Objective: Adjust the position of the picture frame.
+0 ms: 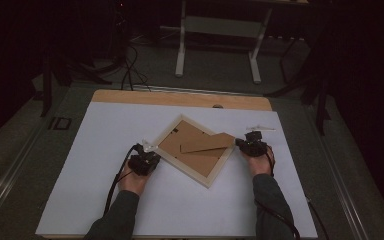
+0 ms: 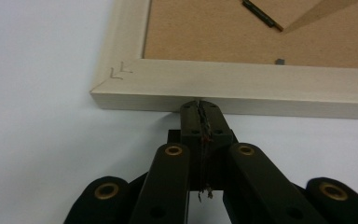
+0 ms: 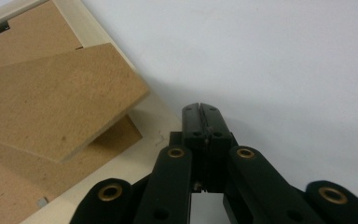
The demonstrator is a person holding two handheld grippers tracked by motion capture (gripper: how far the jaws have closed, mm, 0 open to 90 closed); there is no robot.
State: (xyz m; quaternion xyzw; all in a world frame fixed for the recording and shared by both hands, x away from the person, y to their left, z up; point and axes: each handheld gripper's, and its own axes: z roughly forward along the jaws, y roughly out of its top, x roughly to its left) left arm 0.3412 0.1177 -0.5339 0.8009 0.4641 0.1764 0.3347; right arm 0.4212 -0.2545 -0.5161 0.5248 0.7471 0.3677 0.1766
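We see the white bench (image 1: pixel 130 200) filling the lower half of the high view. At its middle lies a picture frame (image 1: pixel 212 175) face down, turned like a diamond, its brown stand (image 1: pixel 207 144) lifted. Our left gripper (image 2: pixel 200 106), jaws shut and empty, touches the frame's lower-left edge; our right gripper (image 3: pixel 200 109), shut and empty, sits just beside its right corner.

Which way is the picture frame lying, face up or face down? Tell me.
Face down. The picture frame lies flat on the white table with its brown backing board upward and the stand flap raised above it.
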